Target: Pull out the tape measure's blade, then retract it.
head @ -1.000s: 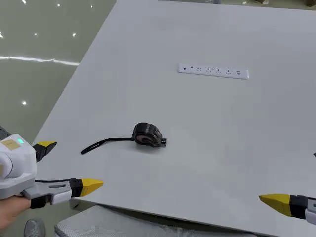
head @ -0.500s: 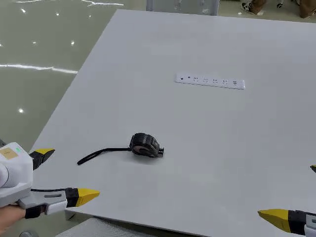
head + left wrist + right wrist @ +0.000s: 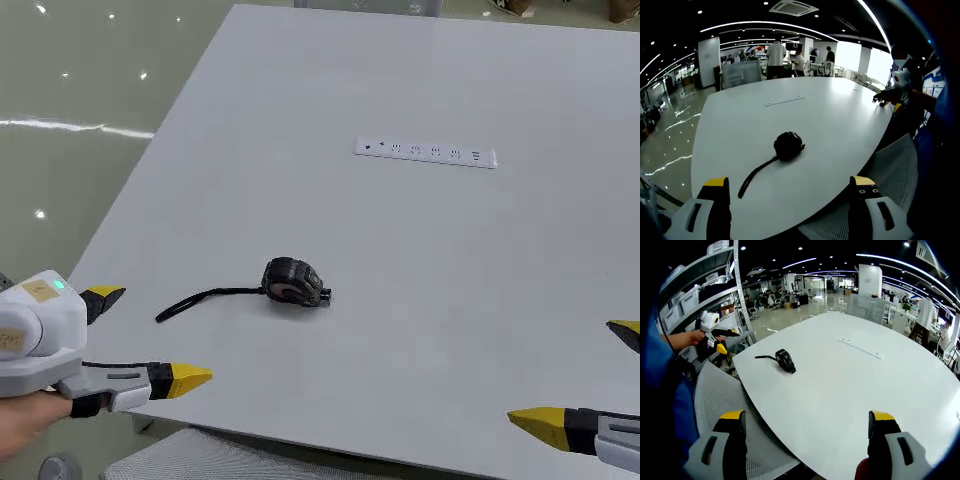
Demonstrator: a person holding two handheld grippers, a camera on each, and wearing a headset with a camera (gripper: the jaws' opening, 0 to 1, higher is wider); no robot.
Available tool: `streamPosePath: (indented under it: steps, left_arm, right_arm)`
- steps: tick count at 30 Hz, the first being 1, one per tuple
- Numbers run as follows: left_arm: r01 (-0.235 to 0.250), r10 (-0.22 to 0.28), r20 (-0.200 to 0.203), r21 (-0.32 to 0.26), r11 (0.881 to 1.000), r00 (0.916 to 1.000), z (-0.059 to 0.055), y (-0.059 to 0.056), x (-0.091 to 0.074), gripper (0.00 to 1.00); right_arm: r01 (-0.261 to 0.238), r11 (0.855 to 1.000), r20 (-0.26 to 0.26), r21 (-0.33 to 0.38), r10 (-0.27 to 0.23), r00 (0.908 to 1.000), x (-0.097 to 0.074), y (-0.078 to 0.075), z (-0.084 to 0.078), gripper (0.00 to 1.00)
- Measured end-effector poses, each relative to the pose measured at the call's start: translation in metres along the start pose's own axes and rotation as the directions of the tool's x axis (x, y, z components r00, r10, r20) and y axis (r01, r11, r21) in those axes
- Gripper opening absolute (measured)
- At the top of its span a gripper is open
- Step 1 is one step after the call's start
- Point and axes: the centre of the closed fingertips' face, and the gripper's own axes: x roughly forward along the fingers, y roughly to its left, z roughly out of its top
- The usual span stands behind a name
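Left tongs (image 3: 152, 335) — a rounded white housing (image 3: 40, 335) with a small green light (image 3: 59, 286) and tan stickers (image 3: 40, 291). Its pale grey jaws pass through a black band into pointed yellow tips (image 3: 190, 378). Right tongs (image 3: 565, 370) carry the same black-and-yellow ends. The person wears blue clothing (image 3: 665, 390).

Large pale grey desk (image 3: 480, 260), corners rounded; a white power strip (image 3: 425, 153) lies flat toward its far edge; grey mesh chair (image 3: 722, 397) at the near edge. Floor (image 3: 70, 150) glossy, greenish, dotted with reflected ceiling lights. Open-plan office beyond; dark ceiling with long curved light strips (image 3: 765, 24), small downlights, a square vent (image 3: 793, 7); white column (image 3: 708, 61); bright windows (image 3: 879, 64) along one side. Metal shelving (image 3: 695, 295) with pale boxes stands off the desk's near corner; people (image 3: 776, 56) stand past the far edge, among further desks and chairs.
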Motion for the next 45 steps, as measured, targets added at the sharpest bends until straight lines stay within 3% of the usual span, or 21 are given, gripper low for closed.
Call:
streamPosePath:
  steps: [27, 45]
  left_arm:
    - [0.073, -0.073, -0.012, 0.036, 0.997, 0.9973, 0.01, -0.009, 0.047, 0.95]
    - [0.11, -0.109, -0.032, 0.039, 0.993, 0.9935, 0.005, -0.013, 0.079, 0.93]
  right_arm:
    - [-0.068, 0.996, -0.042, -0.052, 0.066, 0.9969, 0.04, 0.0, 0.002, 0.96]
    - [-0.142, 0.986, -0.057, -0.086, 0.138, 0.9888, 0.085, 0.012, 0.013, 0.93]
